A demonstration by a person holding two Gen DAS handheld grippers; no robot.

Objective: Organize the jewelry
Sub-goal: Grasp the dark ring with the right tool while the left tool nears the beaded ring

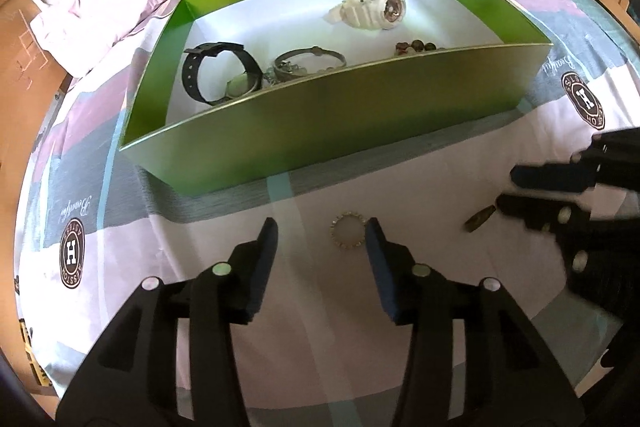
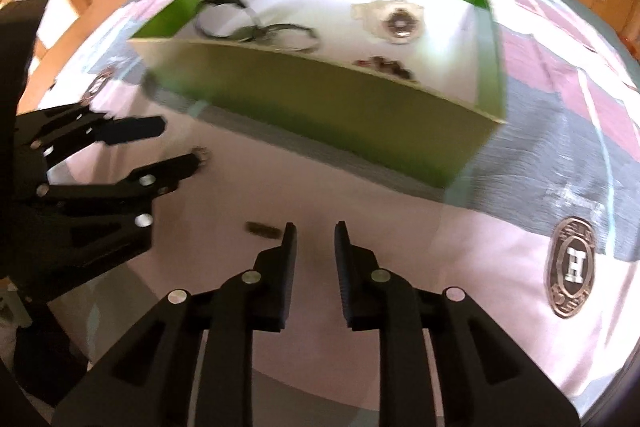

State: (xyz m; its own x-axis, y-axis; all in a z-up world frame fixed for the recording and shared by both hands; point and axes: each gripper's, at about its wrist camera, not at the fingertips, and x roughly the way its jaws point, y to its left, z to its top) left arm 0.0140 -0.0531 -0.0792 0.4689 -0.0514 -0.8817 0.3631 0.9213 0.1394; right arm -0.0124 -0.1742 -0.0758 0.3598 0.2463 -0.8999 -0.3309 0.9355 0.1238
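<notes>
A small beaded ring [image 1: 348, 230] lies flat on the patterned bedsheet [image 1: 224, 235] between the spread fingers of the left claw [image 1: 322, 233], while the right claw [image 2: 315, 231], also parted, hovers beside a slim bronze clip [image 2: 262, 229] angled toward the glossy green box [image 1: 320, 115]

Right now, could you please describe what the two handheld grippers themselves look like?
Both are matte black plastic. The left gripper has angular linkage arms with cut-out slots, round silver pivot pins, and flat fingers faced with dark blue pads. The right gripper has the same build, but its pads look black and ribbed. No cables, markings or sleeves show.
</notes>
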